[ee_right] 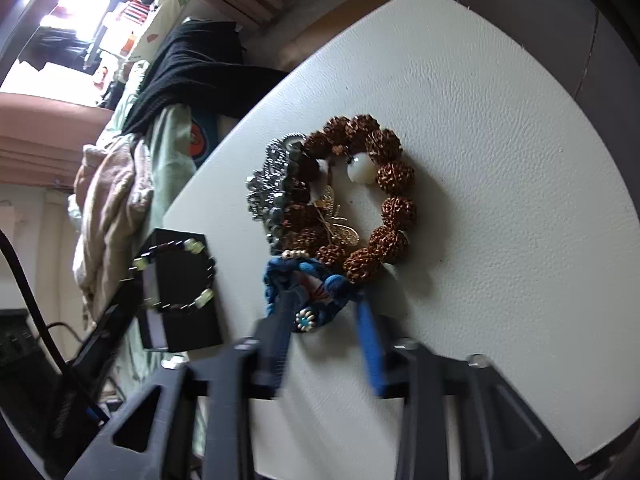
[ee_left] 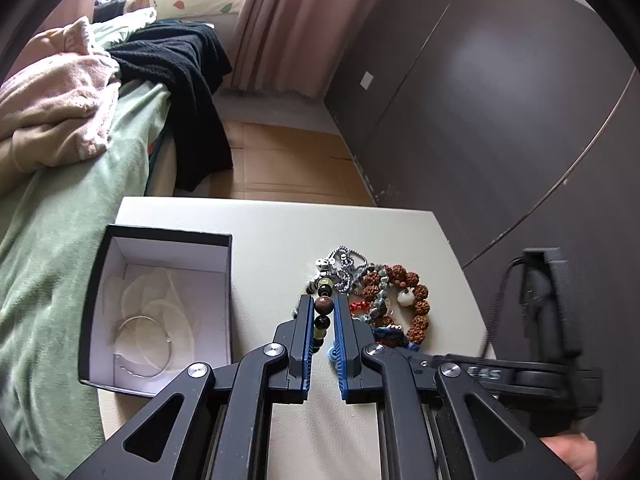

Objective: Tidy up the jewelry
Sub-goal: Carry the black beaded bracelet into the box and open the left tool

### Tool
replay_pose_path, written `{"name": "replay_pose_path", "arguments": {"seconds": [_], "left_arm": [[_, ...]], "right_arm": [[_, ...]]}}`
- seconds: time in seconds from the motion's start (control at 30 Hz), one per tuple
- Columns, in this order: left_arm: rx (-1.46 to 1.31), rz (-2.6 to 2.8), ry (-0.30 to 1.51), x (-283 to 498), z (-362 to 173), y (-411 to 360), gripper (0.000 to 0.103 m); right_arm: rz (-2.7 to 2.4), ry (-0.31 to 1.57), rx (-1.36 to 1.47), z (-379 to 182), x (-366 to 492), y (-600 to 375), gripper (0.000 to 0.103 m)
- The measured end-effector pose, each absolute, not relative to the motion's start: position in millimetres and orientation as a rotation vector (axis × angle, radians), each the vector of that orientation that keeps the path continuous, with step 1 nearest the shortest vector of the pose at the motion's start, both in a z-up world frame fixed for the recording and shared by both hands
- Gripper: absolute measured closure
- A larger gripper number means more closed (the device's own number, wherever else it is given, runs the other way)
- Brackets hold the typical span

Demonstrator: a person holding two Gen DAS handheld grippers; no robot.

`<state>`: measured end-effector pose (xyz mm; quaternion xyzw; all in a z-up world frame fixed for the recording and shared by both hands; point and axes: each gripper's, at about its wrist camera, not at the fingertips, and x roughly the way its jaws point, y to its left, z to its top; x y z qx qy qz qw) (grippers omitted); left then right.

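Note:
My left gripper (ee_left: 323, 306) is shut on a dark bead bracelet (ee_left: 325, 289) with pale green beads, lifted above the white table (ee_left: 272, 240). The same bracelet (ee_right: 176, 276) hangs beside the black box (ee_right: 188, 320) in the right wrist view. My right gripper (ee_right: 324, 300) is blurred, low at the near edge of the jewelry pile. A blue fabric bracelet (ee_right: 320, 280) fills the gap between its jaws, which appear to press on it. Behind it lie a brown seed-bead bracelet (ee_right: 394, 208) with a white bead, a gold butterfly piece (ee_right: 340, 228) and a silver chain (ee_right: 268, 184).
An open black box (ee_left: 160, 236) with a white lining sits on the table's left and holds a thin silver bangle (ee_left: 144, 344). A bed with green bedding (ee_left: 60, 240) and heaped clothes borders the left. Dark cabinet doors (ee_left: 500, 100) stand to the right.

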<state>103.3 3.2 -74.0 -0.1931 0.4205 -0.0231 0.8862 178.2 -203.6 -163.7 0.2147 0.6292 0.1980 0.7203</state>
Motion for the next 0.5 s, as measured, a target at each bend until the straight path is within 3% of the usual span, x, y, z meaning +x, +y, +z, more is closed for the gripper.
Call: {"name": "replay_pose_path", "arguments": {"seconds": [0.03, 0.1, 0.5], "left_arm": [[-0.404, -0.048, 0.871, 102.0, -72.9, 4.8, 0.093], [-0.413, -0.045, 0.862, 99.3, -70.3, 10.0, 0.093], [-0.515, 0.012, 0.754, 77.5, -50.7, 54.0, 0.093]], "right_arm": [[0.433, 1.394, 0.474, -165.7, 178.2, -203.4, 0.091], [0.433, 1.393, 0.474, -167.6, 178.0, -202.9, 0.094], [0.652, 1.177, 0.562, -110.2, 163.1, -190.7, 0.097]]}}
